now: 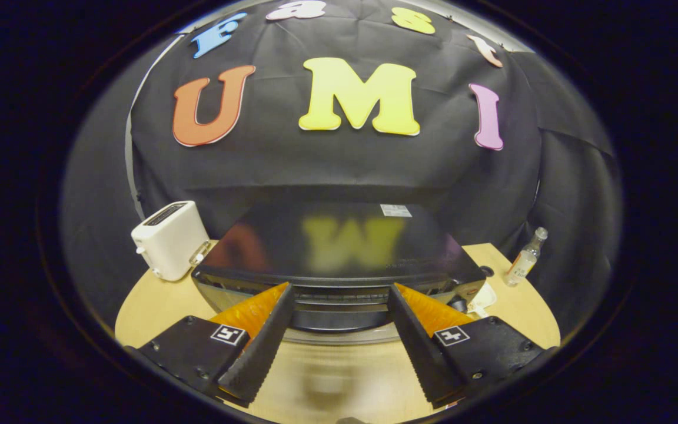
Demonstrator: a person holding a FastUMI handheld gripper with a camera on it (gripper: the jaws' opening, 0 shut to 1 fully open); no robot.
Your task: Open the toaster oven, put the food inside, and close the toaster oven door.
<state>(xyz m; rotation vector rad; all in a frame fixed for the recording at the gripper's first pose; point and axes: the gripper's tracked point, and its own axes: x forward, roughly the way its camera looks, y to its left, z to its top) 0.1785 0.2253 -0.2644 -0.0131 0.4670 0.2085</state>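
A black toaster oven (339, 241) with a glossy top stands on the wooden table (345, 377) just ahead of me. Its front face and silver door handle (339, 337) show between my fingers, and the door looks closed. My gripper (339, 290) is open, fingers wide apart, with the tips near the oven's top front edge and nothing held. A white plate-like thing (485, 296), perhaps holding the food, peeks out at the oven's right front corner behind my right finger; what is on it is hidden.
A white slot toaster (168, 238) stands close to the oven's left side. A small clear bottle (525, 258) stands at the table's back right. The black cloth wall hangs right behind the oven. Bare tabletop lies in front of the oven.
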